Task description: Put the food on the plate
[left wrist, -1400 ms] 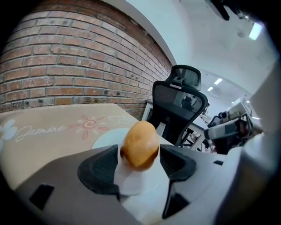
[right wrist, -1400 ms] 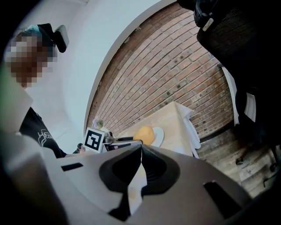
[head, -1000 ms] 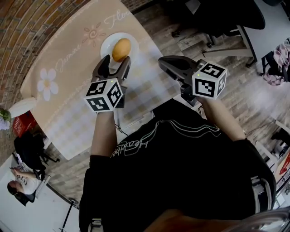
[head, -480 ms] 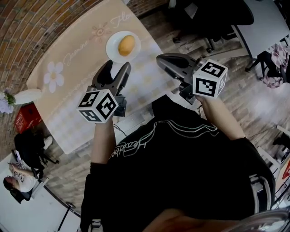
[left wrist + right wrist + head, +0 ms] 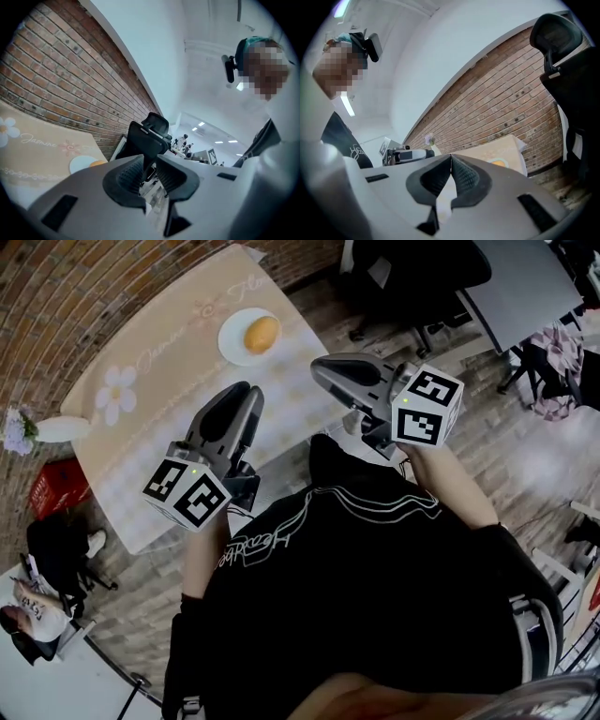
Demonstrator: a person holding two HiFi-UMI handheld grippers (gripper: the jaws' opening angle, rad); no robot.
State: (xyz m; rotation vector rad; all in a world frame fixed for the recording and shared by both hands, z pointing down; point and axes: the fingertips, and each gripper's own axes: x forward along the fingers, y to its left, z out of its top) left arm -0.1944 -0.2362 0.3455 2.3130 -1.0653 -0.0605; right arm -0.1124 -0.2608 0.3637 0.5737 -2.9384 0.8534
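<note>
The task looks done: the bun (image 5: 262, 334), round, smooth and golden, sits on the glossy white plate (image 5: 232, 339) on the beige printed tabletop (image 5: 159, 409), well ahead of both pairs of fingers. The left fingers (image 5: 127, 177), with ribbed dark pads, have just been closing to a narrow gap with nothing between. The right fingers (image 5: 465, 180) meet, empty.

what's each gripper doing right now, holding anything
left gripper: slightly open, has just been closing, nothing between its jaws
right gripper: closed, empty
</note>
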